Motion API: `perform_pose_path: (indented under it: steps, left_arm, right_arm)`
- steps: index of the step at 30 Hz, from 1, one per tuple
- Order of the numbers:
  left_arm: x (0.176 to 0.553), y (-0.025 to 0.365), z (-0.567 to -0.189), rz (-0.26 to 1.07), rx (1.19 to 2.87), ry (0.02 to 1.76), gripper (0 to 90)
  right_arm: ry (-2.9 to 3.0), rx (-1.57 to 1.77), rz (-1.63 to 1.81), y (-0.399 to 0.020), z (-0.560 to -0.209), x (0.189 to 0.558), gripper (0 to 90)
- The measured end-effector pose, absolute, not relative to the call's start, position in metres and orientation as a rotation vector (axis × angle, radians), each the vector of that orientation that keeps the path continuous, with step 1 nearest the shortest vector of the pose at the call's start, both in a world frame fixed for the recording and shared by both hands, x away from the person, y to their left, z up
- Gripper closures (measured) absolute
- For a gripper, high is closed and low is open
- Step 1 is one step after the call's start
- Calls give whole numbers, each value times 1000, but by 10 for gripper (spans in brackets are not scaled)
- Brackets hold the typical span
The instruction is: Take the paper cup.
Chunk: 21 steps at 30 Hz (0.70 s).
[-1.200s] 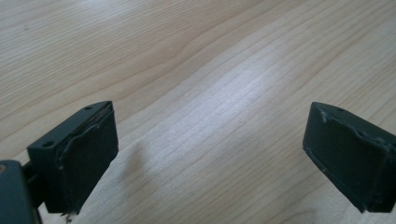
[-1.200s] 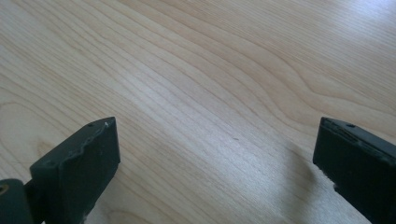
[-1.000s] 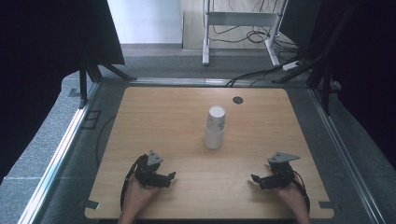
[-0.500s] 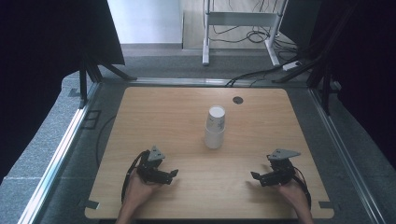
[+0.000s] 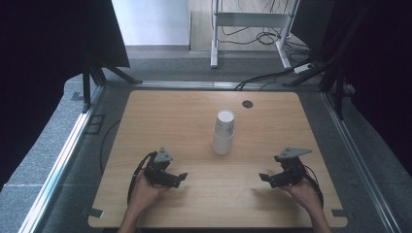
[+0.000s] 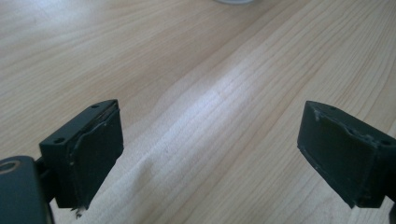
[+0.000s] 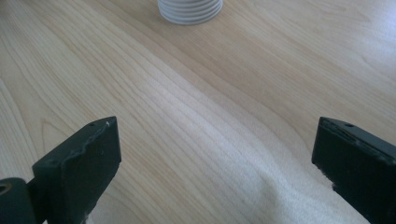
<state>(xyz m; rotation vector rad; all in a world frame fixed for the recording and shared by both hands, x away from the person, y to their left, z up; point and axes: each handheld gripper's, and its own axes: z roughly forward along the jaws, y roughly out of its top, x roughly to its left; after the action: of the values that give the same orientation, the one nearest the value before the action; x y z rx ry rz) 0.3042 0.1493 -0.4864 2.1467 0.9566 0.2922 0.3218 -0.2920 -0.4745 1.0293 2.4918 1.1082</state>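
A: Where does the stack of white paper cups (image 5: pixel 224 132) stand?

B: Upright near the middle of the bench (image 5: pixel 160 116), well ahead of both hands. The left tongs (image 5: pixel 178 178) and the right tongs (image 5: pixel 266 178) sit low near the front edge, one on each side, pointing inward.

A: Are the tongs holding anything?

B: No. In the left gripper view the jaws stand apart over bare wood, though they have just been closing a little with nothing between them. In the right gripper view the jaws gape wide, also empty, with the ribbed base of the stack (image 7: pixel 189 9) straight ahead.

A: What could go wrong?

B: The stack is tall, narrow and light, I'd judge. A jaw that clips it from the side on the approach could tip it over or scoot it across the smooth wood. Squeezing too hard could crush the thin wall, and a pull on the top cup might lift the whole stack if the lower cups aren't steadied.
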Motion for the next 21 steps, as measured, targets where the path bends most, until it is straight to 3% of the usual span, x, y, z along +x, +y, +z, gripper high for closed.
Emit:
perform_pose_path:
  steps: [21]
  left_arm:
    - [322,129,-464,323,2173,859,77]
  right_arm:
    - [2537,982,1083,-279,-448,336,51]
